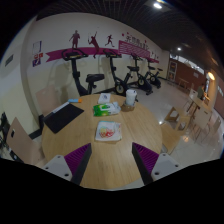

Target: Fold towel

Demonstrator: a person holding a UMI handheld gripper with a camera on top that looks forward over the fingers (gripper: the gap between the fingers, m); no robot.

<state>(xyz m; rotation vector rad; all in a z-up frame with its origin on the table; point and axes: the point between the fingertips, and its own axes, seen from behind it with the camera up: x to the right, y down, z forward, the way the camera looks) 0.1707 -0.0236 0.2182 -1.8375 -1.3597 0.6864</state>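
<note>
My gripper (112, 162) hangs above the near end of a long wooden table (75, 132), its two fingers wide apart with nothing between them. The purple pads (80, 156) face each other across bare wood. A folded white towel with a red pattern (108, 131) lies on the table just beyond the fingers. Farther along the table lies a green and white bundle (105, 108), and past it stands a white jug (130, 97).
Chairs (24, 140) stand at the table's left side, and more chairs and tables (190, 118) are off to the right. Exercise bikes (95, 80) line the far wall under a mural of sports figures (90, 42).
</note>
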